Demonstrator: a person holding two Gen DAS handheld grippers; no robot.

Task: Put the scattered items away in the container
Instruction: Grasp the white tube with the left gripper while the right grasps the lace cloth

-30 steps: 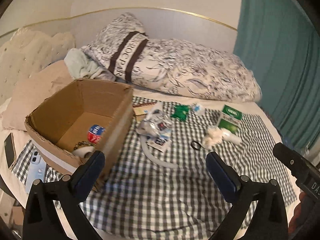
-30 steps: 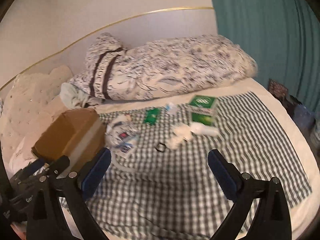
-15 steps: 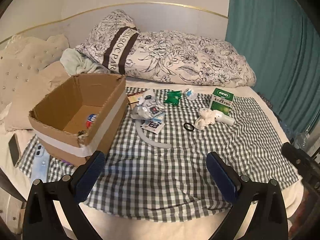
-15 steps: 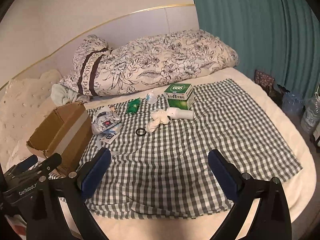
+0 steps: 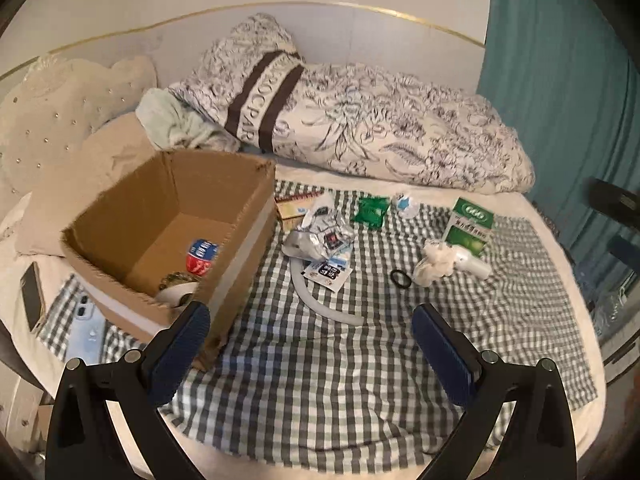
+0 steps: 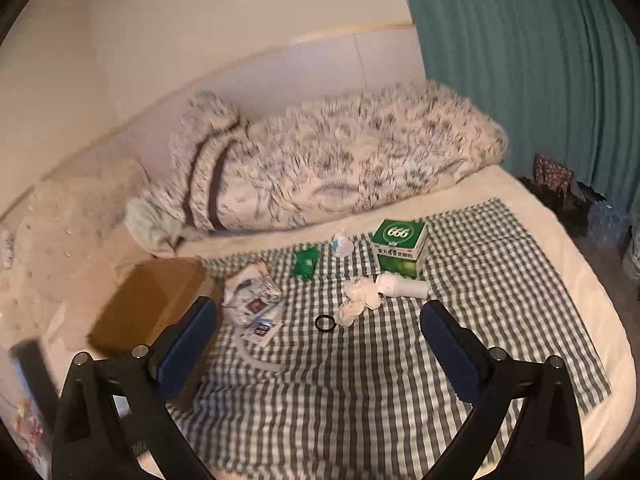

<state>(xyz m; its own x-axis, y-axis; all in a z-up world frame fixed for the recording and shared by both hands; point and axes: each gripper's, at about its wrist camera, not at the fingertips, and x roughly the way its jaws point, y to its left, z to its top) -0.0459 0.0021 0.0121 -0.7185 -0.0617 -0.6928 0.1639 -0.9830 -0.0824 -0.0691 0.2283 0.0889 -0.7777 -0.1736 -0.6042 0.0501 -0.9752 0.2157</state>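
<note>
Cardboard box (image 5: 168, 236) sits at ten o'clock of the left gripper (image 5: 310, 332), fingers spread, empty; the black ring (image 6: 325, 323), green carton (image 6: 399, 247) and perhaps crumpled tissue (image 6: 358, 300) lie at twelve o'clock beyond the right gripper (image 6: 318, 336), likewise spread

I count one cardboard box (image 5: 168, 216) and one green carton (image 6: 400, 246). One black ring (image 6: 325, 323), one white bottle (image 6: 402, 286), two phones (image 5: 32, 296).
</note>
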